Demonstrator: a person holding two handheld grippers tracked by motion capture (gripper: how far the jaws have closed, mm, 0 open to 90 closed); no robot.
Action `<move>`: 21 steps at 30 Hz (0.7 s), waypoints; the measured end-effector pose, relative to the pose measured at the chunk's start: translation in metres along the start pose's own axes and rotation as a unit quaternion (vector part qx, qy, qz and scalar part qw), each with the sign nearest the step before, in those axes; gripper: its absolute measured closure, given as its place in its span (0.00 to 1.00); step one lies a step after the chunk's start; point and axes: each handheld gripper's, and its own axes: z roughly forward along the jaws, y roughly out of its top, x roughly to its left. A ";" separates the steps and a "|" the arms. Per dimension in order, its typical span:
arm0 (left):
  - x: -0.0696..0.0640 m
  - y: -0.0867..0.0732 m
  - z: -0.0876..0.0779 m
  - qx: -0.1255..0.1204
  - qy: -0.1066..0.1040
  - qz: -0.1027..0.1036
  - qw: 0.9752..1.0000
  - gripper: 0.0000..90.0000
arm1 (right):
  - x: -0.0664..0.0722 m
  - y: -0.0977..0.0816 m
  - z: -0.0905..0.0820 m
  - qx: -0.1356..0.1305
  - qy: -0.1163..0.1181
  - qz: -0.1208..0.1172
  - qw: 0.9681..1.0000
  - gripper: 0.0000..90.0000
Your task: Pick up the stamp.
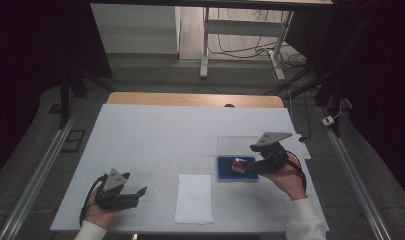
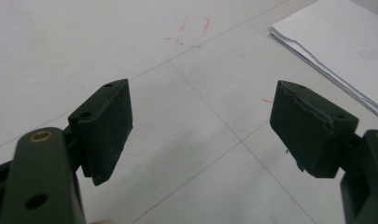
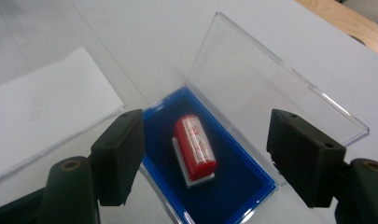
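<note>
White bench (image 1: pixel 155 135): pale cover, faint red marks in the left gripper view.
Left tongs (image 1: pixel 140 191): released, nothing between the jaws, low over the near left of the bench, well apart from the box.
Paper (image 1: pixel 194 198): white sheets flat at the near middle, between the two hands; sheet count unclear.
Blue box (image 1: pixel 225 170): right of the paper, clear lid (image 3: pixel 266 88) swung up and back, so already open.
Red stamp (image 3: pixel 196 145): lying on its side on a white base, inside the box on the blue lining.
Right tongs (image 3: pixel 203 154): released, jaws wide either side of the stamp, not touching it.
Progress: early by the look of it; box opened, stamp not yet gripped or lifted, paper apparently unstamped.
Hard to read: lettering on the stamp, stamp face hidden.
</note>
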 end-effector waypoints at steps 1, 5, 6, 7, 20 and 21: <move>0.000 0.000 0.000 0.000 -0.001 0.000 1.000 0.24 | 0.000 -0.001 0.003 -0.001 0.005 0.002 1.000 0.31; -0.001 0.000 0.000 0.001 -0.001 0.003 1.000 0.24 | -0.002 -0.002 0.006 0.007 0.005 0.001 1.000 0.31; 0.000 0.000 0.001 0.001 -0.001 0.003 1.000 0.24 | -0.003 -0.003 0.006 0.008 0.005 0.002 1.000 0.31; 0.000 -0.001 0.001 0.001 -0.001 0.002 1.000 0.24 | -0.004 -0.004 0.007 0.008 0.005 0.002 1.000 0.31; -0.001 -0.001 0.001 0.004 0.001 0.005 1.000 0.24 | -0.002 -0.009 0.031 0.036 0.023 -0.008 0.999 0.42; -0.001 -0.001 0.001 0.004 0.001 0.004 1.000 0.24 | -0.002 -0.009 0.032 0.034 0.028 -0.010 0.999 0.48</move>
